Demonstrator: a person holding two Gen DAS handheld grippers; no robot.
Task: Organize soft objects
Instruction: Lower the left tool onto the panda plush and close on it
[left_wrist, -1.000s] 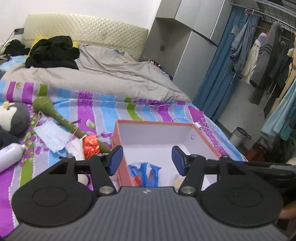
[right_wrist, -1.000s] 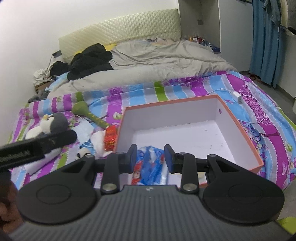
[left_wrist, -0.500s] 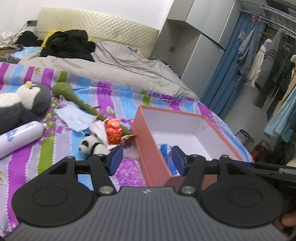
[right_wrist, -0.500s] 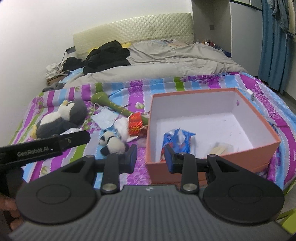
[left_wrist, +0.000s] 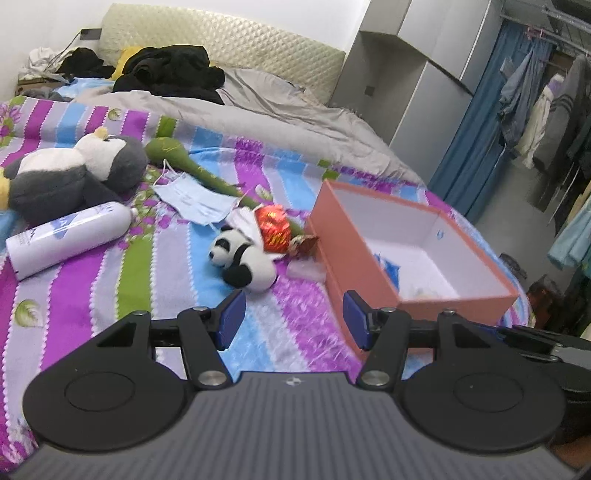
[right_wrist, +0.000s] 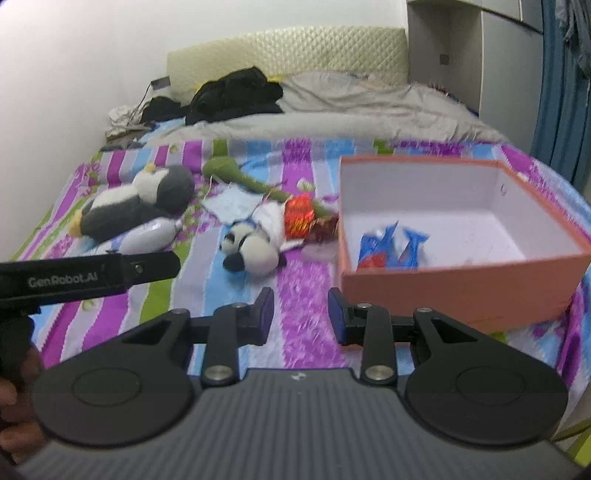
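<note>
Blue packet (right_wrist: 391, 247) is lying in the box (right_wrist: 461, 284) now; both claws, left (left_wrist: 291, 321) and right (right_wrist: 301, 314), are pulling back empty and released, turning toward the panda (left_wrist: 243, 262) just ahead

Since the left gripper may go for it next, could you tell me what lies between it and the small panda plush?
Only bare striped bedspread lies between the open left gripper and the small black-and-white panda plush, as the left wrist view shows.

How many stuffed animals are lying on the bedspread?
2. A panda lies near the orange box; a penguin lies further left by the white bottle. Others may be hidden.
</note>
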